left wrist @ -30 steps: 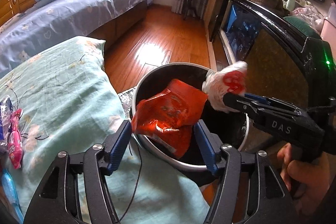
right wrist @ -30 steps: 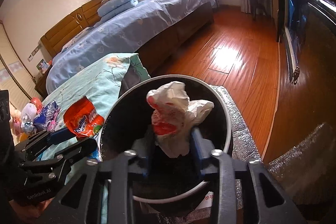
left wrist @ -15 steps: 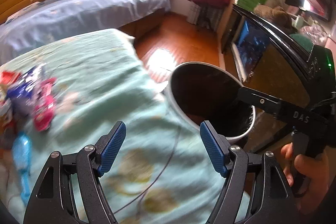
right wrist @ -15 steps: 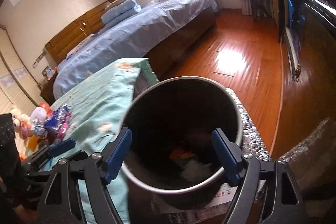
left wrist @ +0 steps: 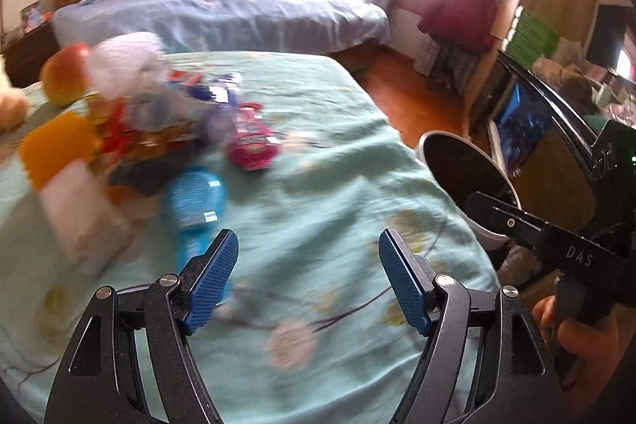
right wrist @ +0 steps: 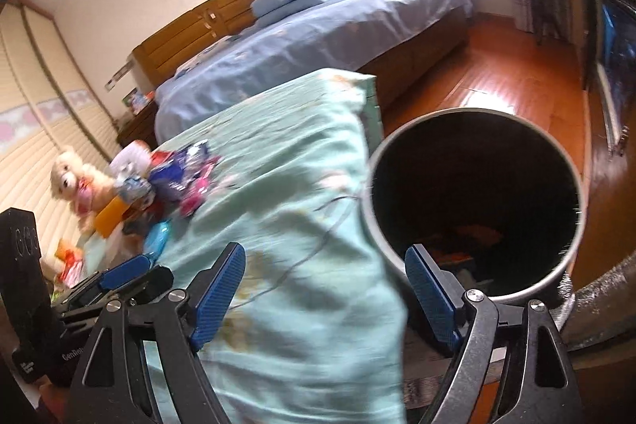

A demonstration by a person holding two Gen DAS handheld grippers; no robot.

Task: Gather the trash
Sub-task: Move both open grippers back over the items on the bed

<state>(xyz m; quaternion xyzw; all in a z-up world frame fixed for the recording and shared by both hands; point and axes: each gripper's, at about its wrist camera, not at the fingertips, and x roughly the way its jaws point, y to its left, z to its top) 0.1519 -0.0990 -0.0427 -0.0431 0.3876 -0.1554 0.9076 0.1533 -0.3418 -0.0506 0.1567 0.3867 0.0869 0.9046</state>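
left claw (left wrist: 308,279): released, empty, above bare green sheet (left wrist: 338,153) | right claw (right wrist: 326,293): opening, empty, at sheet edge beside bin (right wrist: 473,201) | wrapper pile (left wrist: 167,130): sheet's far left, well apart from bin

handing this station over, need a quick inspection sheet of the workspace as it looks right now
surface: teal floral bedspread, rumpled at the edge beside the bin
job's things: wrapper pile at the far left of the bedspread; blue packet nearest; round bin holds trash at its bottom
clutter: plush dog behind the pile
grippers: left gripper open, empty; right gripper jaws opening, nothing between them
cables: thin dark wire lying across the bedspread
surroundings: blue bed, wooden floor
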